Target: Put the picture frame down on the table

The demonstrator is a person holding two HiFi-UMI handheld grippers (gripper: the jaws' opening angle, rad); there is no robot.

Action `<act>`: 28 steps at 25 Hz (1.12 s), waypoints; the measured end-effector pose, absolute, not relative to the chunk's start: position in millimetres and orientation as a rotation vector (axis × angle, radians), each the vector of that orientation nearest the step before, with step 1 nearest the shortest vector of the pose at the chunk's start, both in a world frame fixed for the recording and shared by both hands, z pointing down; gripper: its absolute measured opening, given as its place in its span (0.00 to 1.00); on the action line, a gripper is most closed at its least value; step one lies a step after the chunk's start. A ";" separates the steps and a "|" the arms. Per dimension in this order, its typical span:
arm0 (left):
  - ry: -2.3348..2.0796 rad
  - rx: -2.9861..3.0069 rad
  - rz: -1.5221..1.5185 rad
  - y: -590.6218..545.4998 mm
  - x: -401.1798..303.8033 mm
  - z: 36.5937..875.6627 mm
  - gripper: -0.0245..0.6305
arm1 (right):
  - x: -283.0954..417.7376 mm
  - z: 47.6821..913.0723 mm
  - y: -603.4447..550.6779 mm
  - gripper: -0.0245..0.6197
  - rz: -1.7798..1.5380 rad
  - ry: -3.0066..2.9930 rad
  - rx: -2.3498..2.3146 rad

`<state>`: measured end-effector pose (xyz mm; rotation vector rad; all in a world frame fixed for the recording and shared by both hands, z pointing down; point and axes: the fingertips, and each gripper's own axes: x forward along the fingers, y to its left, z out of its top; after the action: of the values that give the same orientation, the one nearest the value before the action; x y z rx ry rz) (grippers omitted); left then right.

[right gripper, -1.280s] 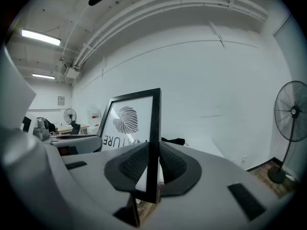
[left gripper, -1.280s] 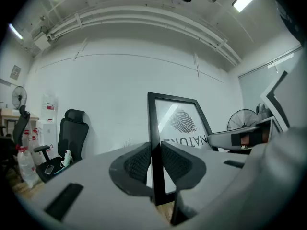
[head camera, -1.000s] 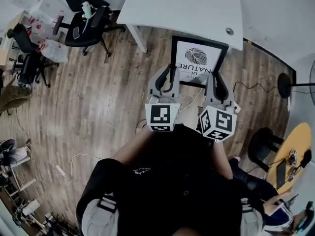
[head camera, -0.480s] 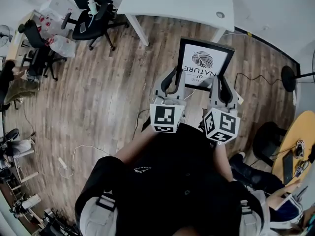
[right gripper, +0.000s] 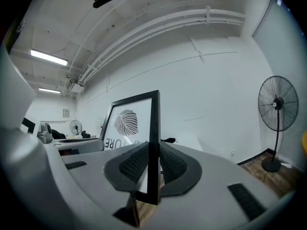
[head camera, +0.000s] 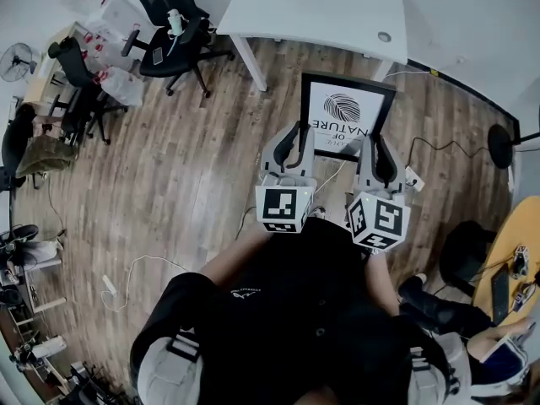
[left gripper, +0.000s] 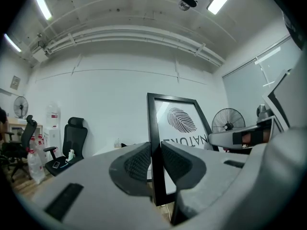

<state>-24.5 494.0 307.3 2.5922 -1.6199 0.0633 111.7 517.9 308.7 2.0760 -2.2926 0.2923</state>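
2 tools, the left gripper (head camera: 297,139) and the right gripper (head camera: 376,146), each clamp a side rail of the upright picture frame (head camera: 346,112), held over the wood floor (head camera: 186,142), with the white table (head camera: 321,7) at 12 o'clock and a black office chair (head camera: 173,32) at 11 o'clock.

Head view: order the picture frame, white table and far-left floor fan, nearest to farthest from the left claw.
1. Picture frame, clamped in the left claw.
2. White table, ahead, at the top.
3. Floor fan, at the far left edge.
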 end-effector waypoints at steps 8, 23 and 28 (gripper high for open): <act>-1.652 2.554 0.016 511.3 -27.5 309.8 0.15 | 110.5 307.9 528.0 0.15 0.268 -2.303 2.046; -1.618 2.555 -0.022 461.5 -45.1 323.1 0.15 | 92.6 318.7 479.6 0.14 0.254 -2.265 2.052; -1.583 2.557 -0.008 377.3 -63.3 323.1 0.15 | 73.0 317.6 403.6 0.14 0.262 -2.227 2.075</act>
<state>-63.3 377.3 323.1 2.5574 -1.5830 -0.0081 73.0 403.6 317.6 2.0753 -2.2273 0.2623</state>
